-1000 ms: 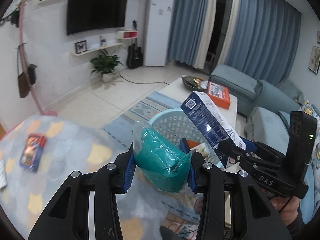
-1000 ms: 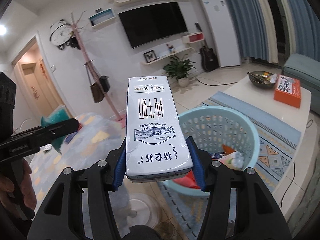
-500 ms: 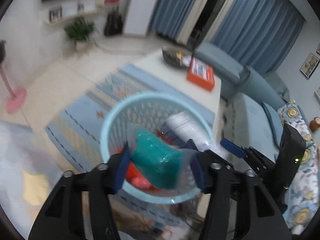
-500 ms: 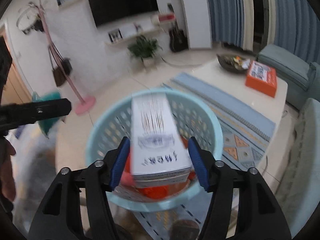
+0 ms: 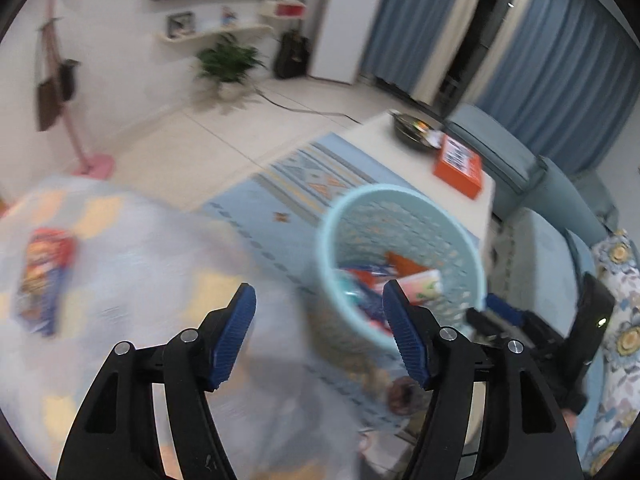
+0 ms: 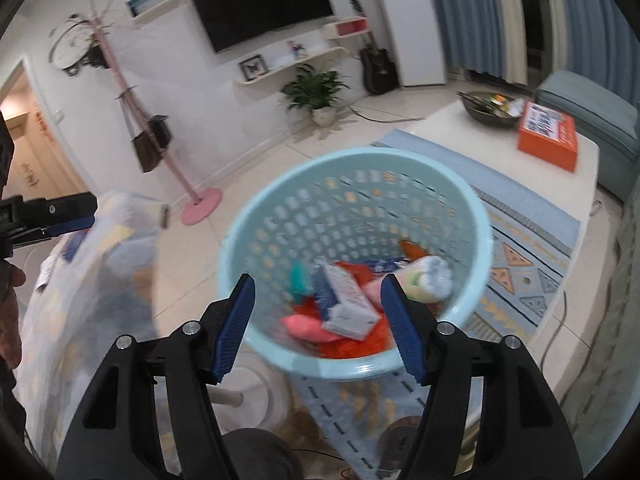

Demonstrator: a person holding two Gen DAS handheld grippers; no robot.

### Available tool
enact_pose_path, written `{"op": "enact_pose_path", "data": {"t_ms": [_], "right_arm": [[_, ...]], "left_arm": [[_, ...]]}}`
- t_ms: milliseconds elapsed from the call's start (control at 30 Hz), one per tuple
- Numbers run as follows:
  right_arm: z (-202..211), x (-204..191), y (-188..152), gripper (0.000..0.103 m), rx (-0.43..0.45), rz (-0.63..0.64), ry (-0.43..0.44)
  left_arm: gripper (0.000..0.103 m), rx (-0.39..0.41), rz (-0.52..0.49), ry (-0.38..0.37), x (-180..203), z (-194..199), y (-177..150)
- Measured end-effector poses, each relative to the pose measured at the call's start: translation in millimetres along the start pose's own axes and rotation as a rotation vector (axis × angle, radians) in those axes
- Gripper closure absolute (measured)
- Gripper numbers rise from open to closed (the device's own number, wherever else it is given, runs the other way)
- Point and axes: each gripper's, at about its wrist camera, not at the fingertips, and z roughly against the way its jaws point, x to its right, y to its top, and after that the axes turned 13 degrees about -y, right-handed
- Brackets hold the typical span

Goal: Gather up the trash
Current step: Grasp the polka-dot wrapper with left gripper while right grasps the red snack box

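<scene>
The left gripper (image 5: 319, 336) and the right gripper (image 6: 318, 325) both have their jaws spread wide with nothing between the blue pads. The right gripper is positioned above the light blue basket (image 6: 256, 216), which stands on the patterned rug (image 6: 520, 268) beside the white worktop (image 6: 452, 128); the white milk carton (image 6: 348, 304) and the teal packet (image 6: 298, 280) lie inside the basket among other trash. In the left wrist view the basket (image 5: 400, 194) sits ahead and to the right of the left gripper, and a red snack packet (image 5: 44, 280) lies on the patterned cloth (image 5: 140, 248) at the left.
</scene>
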Motion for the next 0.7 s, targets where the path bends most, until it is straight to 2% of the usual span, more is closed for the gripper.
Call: {"op": "enact_pose_path", "data": {"t_ms": [100,200,267,333,400,433,533,633,700], "right_arm": [[13,-18,1,0.037,0.023,0.029,0.05],[26,-43,3,0.034,0.039,0.069,0.118],[32,-58,5,0.033,0.044,0.088,0.151],[38,-80,8,0.03,0.049,0.116,0.196],[41,-102,11,0.027,0.04,0.137,0.246],[43,-110,14,0.026,0.037,0.145,0.265],[52,-149,25,0.023,0.041,0.193,0.331],[59,-193,36,0.021,0.047,0.252,0.355],[62,-231,44,0.02,0.046,0.304,0.379]], "left_arm": [[0.038,0.047,0.021,0.115,-31,50,-17],[0.037,0.112,0.062,0.271,-69,98,-27],[0.035,0.165,0.158,0.392,-116,138,-32],[0.029,0.193,0.251,0.477,-161,165,-36],[0.029,0.173,0.318,0.578,-201,175,-39],[0.029,0.155,0.363,0.605,-225,177,-42],[0.03,0.107,0.42,0.602,-268,168,-48],[0.027,0.078,0.42,0.585,-287,151,-51],[0.026,0.105,0.405,0.571,-291,148,-53]]}}
